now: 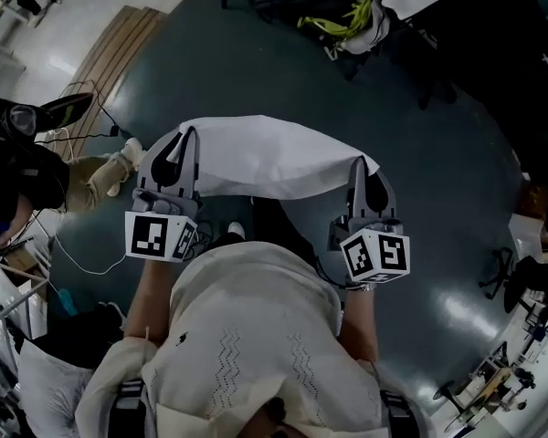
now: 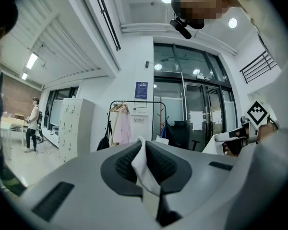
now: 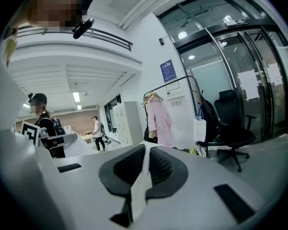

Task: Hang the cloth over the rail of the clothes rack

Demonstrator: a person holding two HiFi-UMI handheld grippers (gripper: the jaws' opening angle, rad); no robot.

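Cloth (image 1: 274,164): white, spread in air between both grippers, near person's chest, above dark floor (image 1: 420,208).
Left gripper (image 1: 175,153) clamped tight on left corner; right gripper (image 1: 365,179) clamped tight on right corner.
Not on rail yet: clothes rack (image 2: 139,101) far ahead, well apart, pink coat (image 2: 121,128) on it.
Likely left to do: approach, drape, release.
Rack outside head view; free rail space unclear.

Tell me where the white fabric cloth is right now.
In the head view the white fabric cloth stretches across the centre, pinched at its ends by the left hand-held gripper and the right hand-held gripper, above the dark floor.
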